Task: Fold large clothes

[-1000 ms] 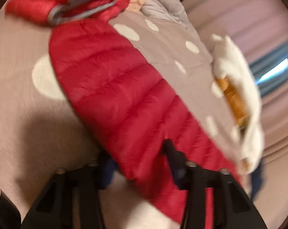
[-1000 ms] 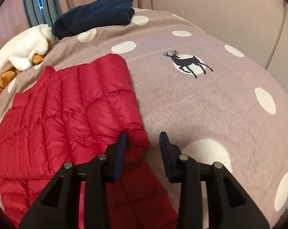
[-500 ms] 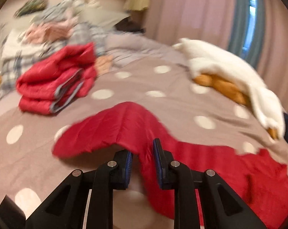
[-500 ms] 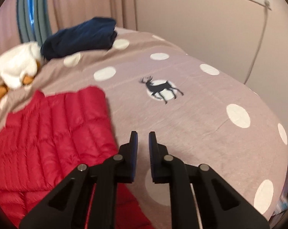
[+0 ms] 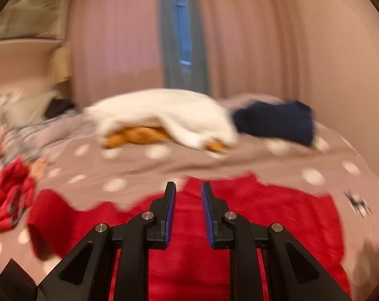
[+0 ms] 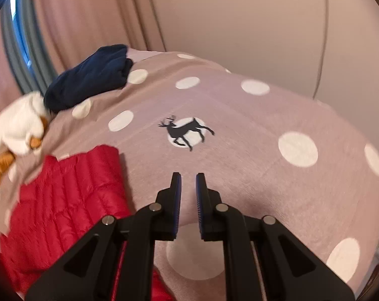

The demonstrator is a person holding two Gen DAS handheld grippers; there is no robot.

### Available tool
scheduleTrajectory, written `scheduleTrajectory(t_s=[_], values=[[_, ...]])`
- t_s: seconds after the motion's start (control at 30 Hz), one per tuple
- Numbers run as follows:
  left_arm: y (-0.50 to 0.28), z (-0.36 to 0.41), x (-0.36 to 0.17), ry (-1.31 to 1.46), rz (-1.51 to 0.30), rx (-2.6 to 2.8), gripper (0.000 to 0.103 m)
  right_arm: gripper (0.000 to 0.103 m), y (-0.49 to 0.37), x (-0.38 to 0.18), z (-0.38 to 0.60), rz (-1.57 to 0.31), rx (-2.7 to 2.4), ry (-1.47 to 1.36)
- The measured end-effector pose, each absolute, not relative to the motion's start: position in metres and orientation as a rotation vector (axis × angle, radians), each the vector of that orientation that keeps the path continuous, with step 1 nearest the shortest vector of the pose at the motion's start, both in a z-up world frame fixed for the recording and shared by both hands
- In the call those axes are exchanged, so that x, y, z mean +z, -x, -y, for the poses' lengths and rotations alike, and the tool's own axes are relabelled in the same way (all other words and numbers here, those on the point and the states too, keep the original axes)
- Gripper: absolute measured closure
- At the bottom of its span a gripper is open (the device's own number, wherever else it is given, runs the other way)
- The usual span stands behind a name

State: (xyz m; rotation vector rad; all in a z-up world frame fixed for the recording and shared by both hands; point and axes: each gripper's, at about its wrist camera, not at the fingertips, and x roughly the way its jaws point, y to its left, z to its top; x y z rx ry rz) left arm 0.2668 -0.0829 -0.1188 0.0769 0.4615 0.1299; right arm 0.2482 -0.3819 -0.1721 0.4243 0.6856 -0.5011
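While both grippers hang narrowed and empty: red down jacket (image 5: 252, 225) spread flat on the near bed.
Left gripper (image 5: 187, 188) over the jacket's middle, right gripper (image 6: 188, 179) over the dotted cover (image 6: 264, 175) just right of its edge; nothing clamped. Advice: reopen both, pinch one quilted edge at two spread points, lift together, lay evenly across. Navy garment (image 6: 89, 82) lies far.
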Motion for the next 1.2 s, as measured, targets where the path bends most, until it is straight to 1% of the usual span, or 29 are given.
scheduleTrajectory(t_s=[0.1,0.23,0.3,0.37,0.4,0.43,0.47,0.53,0.63,0.73,0.8,0.93,1.07,1.13,1.2], values=[[-0.28,0.108,-0.15,-0.085,-0.606,0.06,0.082,0.09,-0.242,-0.174,0.4,-0.695,-0.521,-0.472],[-0.292,0.072,-0.179,0.085,-0.746,0.095,0.08,0.089,-0.239,-0.172,0.401,-0.702,-0.503,-0.45],[-0.299,0.033,-0.185,0.172,-0.801,0.169,0.072,0.089,-0.238,-0.171,0.398,-0.695,-0.5,-0.46],[-0.298,-0.001,-0.186,0.233,-0.807,0.243,0.053,0.089,-0.24,-0.171,0.397,-0.697,-0.478,-0.486],[-0.293,-0.022,-0.183,0.261,-0.779,0.269,0.051,0.089,-0.241,-0.173,0.394,-0.704,-0.459,-0.502],[-0.286,-0.043,-0.178,0.278,-0.743,0.293,0.046,0.089,-0.244,-0.175,0.392,-0.71,-0.45,-0.511],[-0.281,-0.058,-0.176,0.285,-0.718,0.311,0.037,0.089,-0.247,-0.178,0.388,-0.722,-0.441,-0.513],[-0.271,-0.093,-0.17,0.293,-0.679,0.35,0.027,0.089,-0.252,-0.183,0.382,-0.743,-0.428,-0.504],[-0.258,-0.14,-0.168,0.356,-0.656,0.42,0.025,0.088,-0.257,-0.19,0.381,-0.769,-0.42,-0.509],[-0.241,-0.196,-0.177,0.51,-0.648,0.508,0.025,0.088,-0.256,-0.196,0.386,-0.786,-0.452,-0.517],[-0.234,-0.218,-0.183,0.575,-0.641,0.548,0.025,0.088,-0.254,-0.198,0.392,-0.79,-0.461,-0.537],[-0.228,-0.246,-0.196,0.686,-0.625,0.523,0.025,0.087,-0.25,-0.199,0.399,-0.798,-0.541,-0.484],[-0.237,-0.271,-0.215,0.87,-0.656,0.399,0.025,0.087,-0.25,-0.203,0.404,-0.811,-0.539,-0.505],[-0.24,-0.281,-0.223,0.971,-0.635,0.359,0.025,0.087,-0.252,-0.205,0.405,-0.823,-0.535,-0.513],[-0.243,-0.289,-0.225,1.008,-0.608,0.336,0.025,0.087,-0.255,-0.207,0.405,-0.834,-0.546,-0.495]])
